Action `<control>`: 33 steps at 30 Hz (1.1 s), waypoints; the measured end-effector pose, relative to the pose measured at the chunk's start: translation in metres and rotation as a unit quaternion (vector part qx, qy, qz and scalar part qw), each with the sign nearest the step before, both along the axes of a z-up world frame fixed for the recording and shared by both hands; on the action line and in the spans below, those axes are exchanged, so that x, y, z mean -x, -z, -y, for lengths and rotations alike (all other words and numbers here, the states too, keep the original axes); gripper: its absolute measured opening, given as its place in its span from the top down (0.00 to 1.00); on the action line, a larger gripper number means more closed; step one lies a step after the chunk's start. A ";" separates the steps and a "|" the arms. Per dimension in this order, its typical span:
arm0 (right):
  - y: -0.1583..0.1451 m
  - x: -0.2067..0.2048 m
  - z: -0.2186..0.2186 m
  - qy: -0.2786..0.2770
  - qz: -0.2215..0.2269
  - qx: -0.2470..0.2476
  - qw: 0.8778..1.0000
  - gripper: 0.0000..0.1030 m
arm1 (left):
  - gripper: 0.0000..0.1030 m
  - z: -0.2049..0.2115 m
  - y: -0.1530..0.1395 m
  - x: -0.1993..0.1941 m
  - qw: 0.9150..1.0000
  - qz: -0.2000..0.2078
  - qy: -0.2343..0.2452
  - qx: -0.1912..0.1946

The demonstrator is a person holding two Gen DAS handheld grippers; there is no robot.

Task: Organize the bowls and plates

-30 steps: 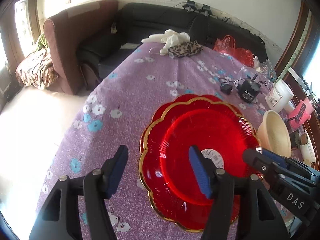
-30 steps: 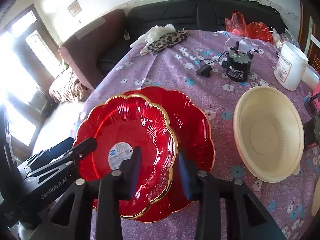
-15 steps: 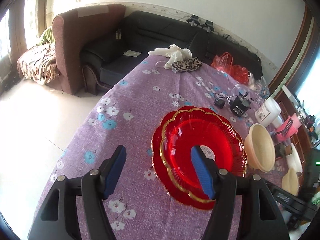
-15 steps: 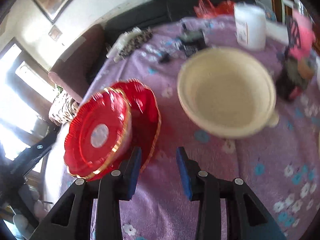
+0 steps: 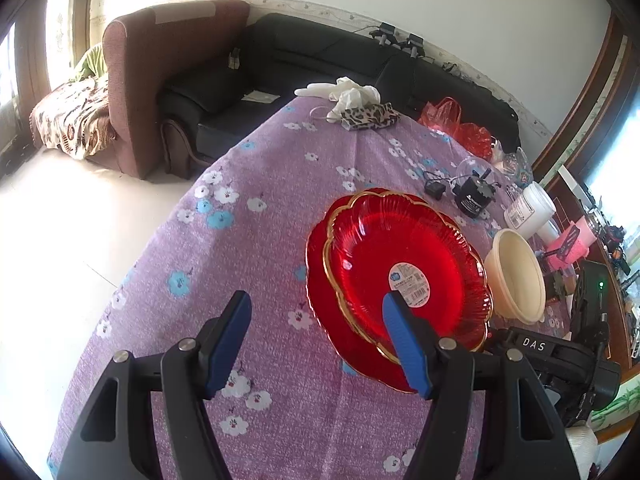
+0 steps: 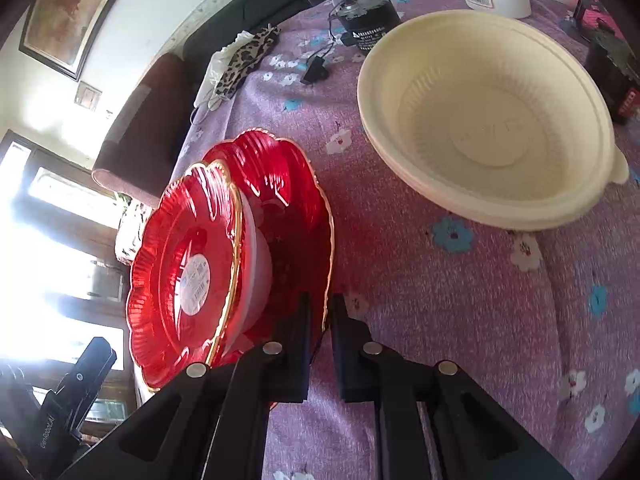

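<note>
Two red plates with gold scalloped rims lie stacked on the purple flowered tablecloth. The upper red plate [image 5: 404, 256] [image 6: 188, 264] carries a round white sticker, and the lower red plate [image 5: 320, 300] [image 6: 288, 208] sticks out under it. Something white shows between them in the right wrist view. My right gripper [image 6: 321, 332] is shut on the near rim of the lower plate, which runs between its black fingers. My left gripper [image 5: 316, 340] stands open above the cloth with nothing between its blue pads, its right pad over the plates' near edge. A cream bowl [image 6: 492, 120] [image 5: 516, 276] stands right of the plates.
Behind the plates are a black device with a cable [image 5: 474, 196], a white jar [image 5: 528, 210], a red bag [image 5: 460, 124] and a leopard-print cloth with white gloves [image 5: 368, 114]. The table edge [image 5: 168, 232] drops to a pale floor on the left. A sofa stands behind.
My right gripper rolled, came down from above the plates to the lower plate's near rim and closed on it. My left gripper drew back from over the plates, still open.
</note>
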State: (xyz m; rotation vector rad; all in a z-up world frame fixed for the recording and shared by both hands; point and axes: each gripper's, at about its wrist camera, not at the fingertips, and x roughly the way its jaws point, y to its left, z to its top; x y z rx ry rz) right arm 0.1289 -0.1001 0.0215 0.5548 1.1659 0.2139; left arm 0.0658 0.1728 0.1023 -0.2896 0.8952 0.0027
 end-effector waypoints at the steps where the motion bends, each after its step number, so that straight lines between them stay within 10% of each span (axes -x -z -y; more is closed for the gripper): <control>1: -0.001 0.004 0.001 0.001 -0.002 0.005 1.000 0.90 | 0.34 0.000 0.000 0.001 1.000 0.001 0.001 -0.001; 15: -0.002 0.095 0.009 -0.010 -0.008 0.016 1.000 0.88 | 0.34 0.028 -0.021 0.030 0.999 0.022 0.033 0.006; 22: -0.015 0.119 0.009 -0.041 0.031 0.033 0.998 0.64 | 0.27 0.075 -0.036 0.051 0.996 0.035 0.079 -0.006; 33: -0.051 0.189 0.158 0.024 0.114 0.074 0.990 0.53 | 0.25 0.146 -0.054 0.069 0.988 0.045 0.146 -0.030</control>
